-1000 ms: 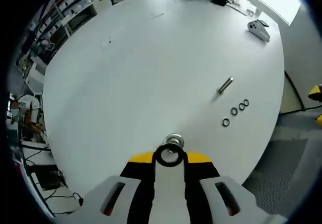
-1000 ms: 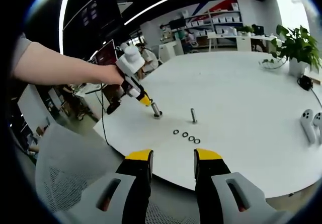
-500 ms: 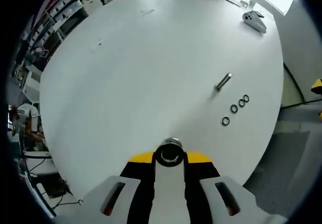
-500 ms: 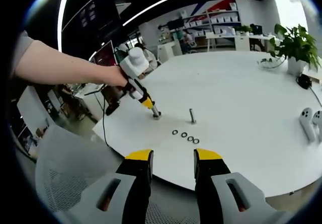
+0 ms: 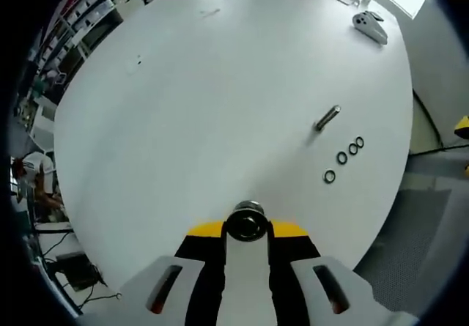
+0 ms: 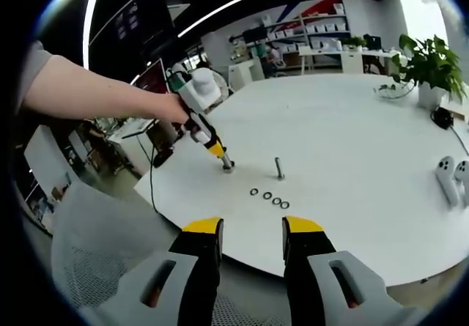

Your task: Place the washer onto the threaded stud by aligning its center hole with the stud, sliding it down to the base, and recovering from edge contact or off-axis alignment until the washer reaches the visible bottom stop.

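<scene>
Left tool (image 5: 248, 232): jaws closed on washer (image 5: 247, 226), ringed over stud (image 5: 249, 209); base not yet reached, apparently. Right tool (image 6: 251, 228): jaws apart, empty, off counter (image 6: 352, 150). Four spare washers (image 6: 269, 198) beside second stud (image 6: 279, 168).

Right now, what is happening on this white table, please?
A person is fitting a washer onto a threaded stud near the edge of the white table. The left gripper is shut on the washer and holds it at the top of the stud; it is not yet at the base. A second stud stands nearby with four spare washers in a row. The right gripper waits open, off the table edge.
</scene>
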Tool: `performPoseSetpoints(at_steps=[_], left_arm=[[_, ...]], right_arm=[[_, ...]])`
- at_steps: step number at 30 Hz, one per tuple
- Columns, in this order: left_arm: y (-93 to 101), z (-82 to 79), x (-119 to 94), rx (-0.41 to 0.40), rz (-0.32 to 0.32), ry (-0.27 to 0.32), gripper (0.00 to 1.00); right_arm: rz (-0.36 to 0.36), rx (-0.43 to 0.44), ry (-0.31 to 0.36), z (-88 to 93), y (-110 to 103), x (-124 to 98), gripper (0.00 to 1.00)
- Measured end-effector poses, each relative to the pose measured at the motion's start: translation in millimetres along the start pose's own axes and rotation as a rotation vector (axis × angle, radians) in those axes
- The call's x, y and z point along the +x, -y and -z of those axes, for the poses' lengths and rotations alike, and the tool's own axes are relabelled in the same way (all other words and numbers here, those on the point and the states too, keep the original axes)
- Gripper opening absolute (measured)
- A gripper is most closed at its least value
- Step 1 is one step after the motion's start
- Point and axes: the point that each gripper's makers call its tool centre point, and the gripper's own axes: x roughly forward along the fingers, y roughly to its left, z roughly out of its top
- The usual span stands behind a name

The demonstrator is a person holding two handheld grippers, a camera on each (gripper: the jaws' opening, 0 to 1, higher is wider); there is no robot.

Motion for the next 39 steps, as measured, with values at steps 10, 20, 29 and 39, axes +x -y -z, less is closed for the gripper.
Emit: performPoseSetpoints(at_steps=[10, 20, 29, 39], left_arm=[[4.2, 2.9, 14, 0.020, 0.005, -0.052, 0.19], [2.4, 8.4, 31, 0.020, -0.013, -0.041, 0.19], [5.2, 9.1, 44, 0.060, -0.031, -0.047, 0.19], [9.7, 6.5, 42, 0.044, -0.028, -0.023, 0.19]], right_arm=[[0.003, 0.000, -0.004, 0.7, 1, 0, 0.34], [0.014, 0.010, 0.002, 0.3, 3, -1, 0.34], [0.019, 0.018, 0.003, 0.3, 4, -1, 0.34], [0.021, 0.020, 0.006, -0.3, 4, -2, 0.34]])
